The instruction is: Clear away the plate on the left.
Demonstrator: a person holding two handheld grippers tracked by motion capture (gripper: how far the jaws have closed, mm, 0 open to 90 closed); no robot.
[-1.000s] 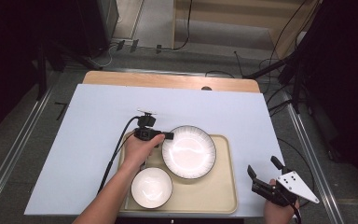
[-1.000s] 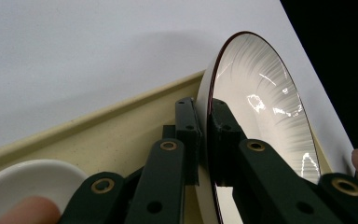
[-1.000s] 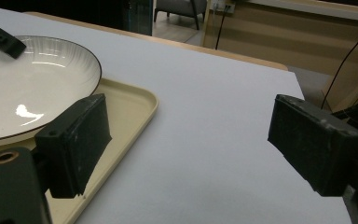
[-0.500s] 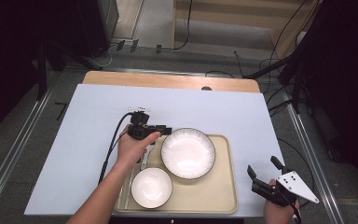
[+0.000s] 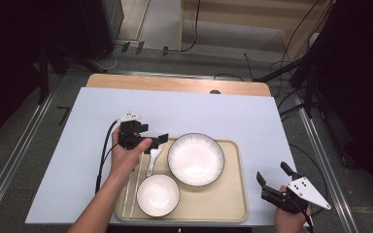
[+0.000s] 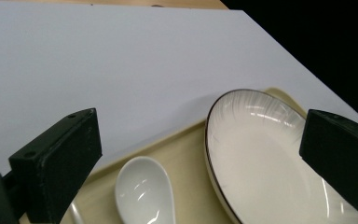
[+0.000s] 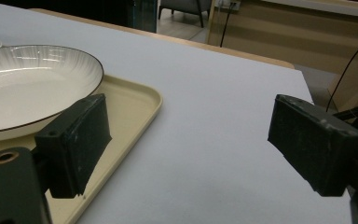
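My left gripper (image 5: 159,142) hovers over the left end of the beige tray (image 5: 223,209), beside the big white plate (image 5: 195,159). Its jaws have just been opening and now stand wide with nothing between them. In the left gripper view the left gripper (image 6: 203,140) looks down on a white spoon (image 6: 144,196) lying free on the tray (image 6: 186,144), next to the plate (image 6: 270,154). The spoon (image 5: 154,158) lies below the jaws. My right gripper (image 5: 272,174) rests open and empty at the table's front right corner. The right gripper (image 7: 191,126) faces the plate (image 7: 28,84).
A small white bowl (image 5: 158,195) sits at the tray's front left. Chopsticks (image 5: 131,189) lie along the tray's left edge. The pale sheet (image 5: 189,111) covers the table, with a wooden strip (image 5: 175,83) at the back. Cables and dark stands surround the table.
The left hand drew back to the left and rose from the plate's rim. Its jaws went from shut to wide open, and the spoon now lies uncovered on the tray. The right gripper stayed put.
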